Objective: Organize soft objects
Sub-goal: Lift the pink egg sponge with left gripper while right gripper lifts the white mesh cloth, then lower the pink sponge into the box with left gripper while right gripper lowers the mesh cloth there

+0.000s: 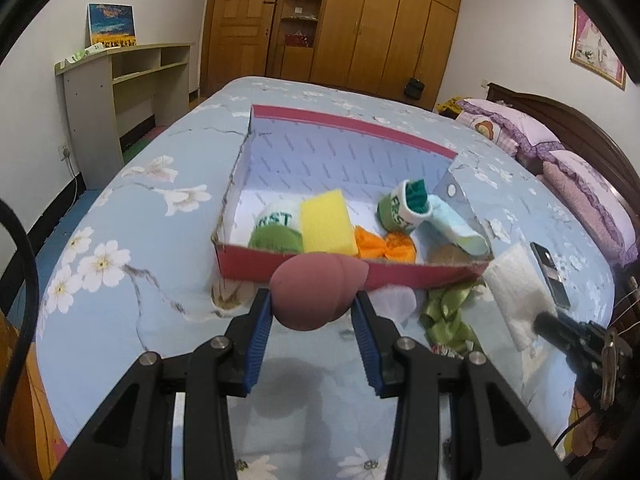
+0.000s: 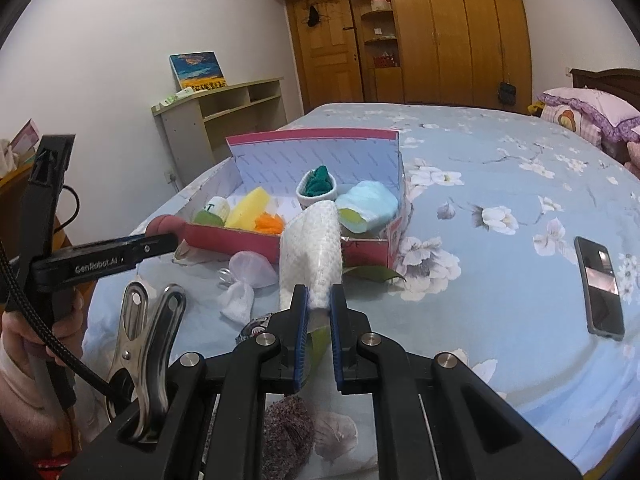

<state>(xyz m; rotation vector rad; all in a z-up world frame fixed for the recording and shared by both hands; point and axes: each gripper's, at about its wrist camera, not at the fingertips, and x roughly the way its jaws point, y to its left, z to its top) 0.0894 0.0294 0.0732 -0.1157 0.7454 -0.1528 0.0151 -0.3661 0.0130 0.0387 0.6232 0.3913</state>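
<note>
My left gripper is shut on a mauve egg-shaped sponge, held just above the bed in front of the red box's near wall. In the box lie two green-and-white rolled socks, a yellow sponge, an orange piece and a light-blue sock. My right gripper is shut on a white textured cloth, which stands up before the box. In the right wrist view the left gripper shows from the side with the sponge.
On the flowered bedspread lie a green ribbon, a white mesh pouch, a purple-grey scrub ball and a phone to the right. A metal clamp sits on the right gripper. Pillows lie far right.
</note>
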